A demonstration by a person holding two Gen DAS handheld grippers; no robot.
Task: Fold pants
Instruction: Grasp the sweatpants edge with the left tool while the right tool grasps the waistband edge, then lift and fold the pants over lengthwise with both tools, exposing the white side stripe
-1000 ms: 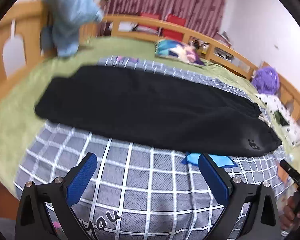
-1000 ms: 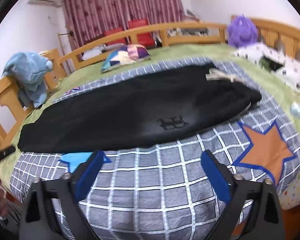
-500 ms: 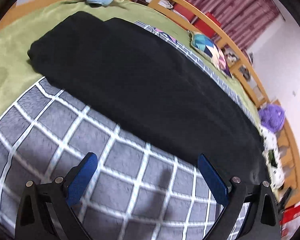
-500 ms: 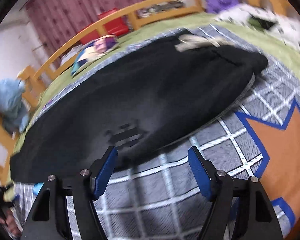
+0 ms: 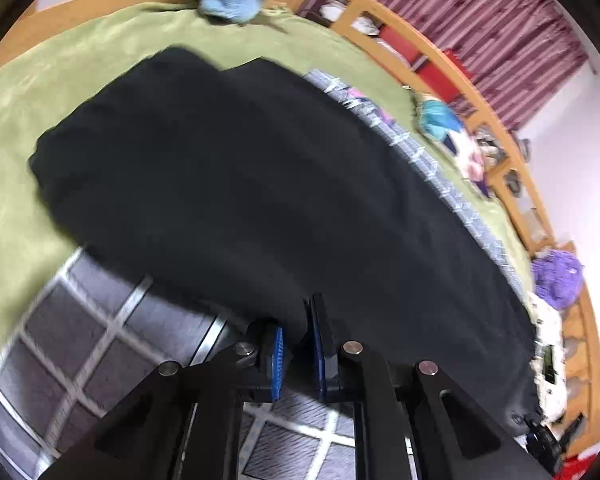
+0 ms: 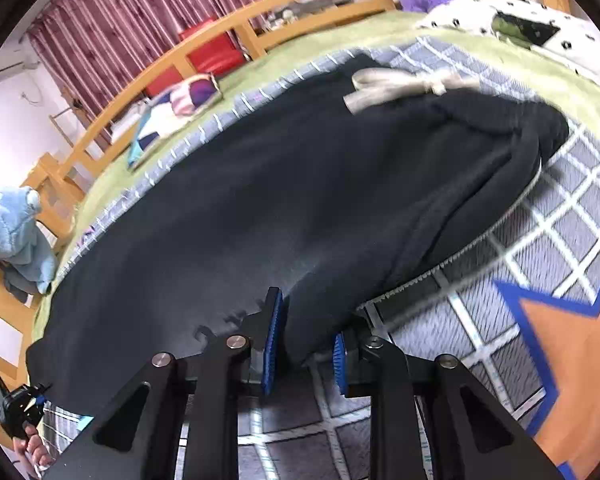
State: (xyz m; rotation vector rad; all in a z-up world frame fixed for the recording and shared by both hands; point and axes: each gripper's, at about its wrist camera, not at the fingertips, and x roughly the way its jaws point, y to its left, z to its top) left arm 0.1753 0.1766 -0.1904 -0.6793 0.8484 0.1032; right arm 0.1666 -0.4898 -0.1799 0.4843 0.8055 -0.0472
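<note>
The black pants (image 5: 260, 184) lie lengthwise across the bed, mostly on the grey checked blanket (image 5: 80, 312), with the leg end running onto the green cover (image 5: 16, 128). They look already folded once, leg on leg, and lie flat.

Change since one second ago: both of my grippers stood wide open, short of the near edge of the pants. I now have both down on that edge.

Left gripper (image 5: 298, 350): the jaws have just been closing and now stand nearly together, with a thin fold of the near hem pinched between the blue pads (image 5: 277, 364).

Right gripper (image 6: 303, 354): the jaws have just been closing and are narrowed onto a thicker bunch of black fabric near the waistband end. The pale drawstring (image 6: 396, 88) lies on top, further off. The pads (image 6: 272, 344) press on the fabric from both sides.

Assessment: both pinches are made, so the grasp step appears complete. The next move is probably to lift this near edge and carry it over. Risk: the right pinch holds several layers, the left only one or two, so the edge may rise unevenly.
</note>
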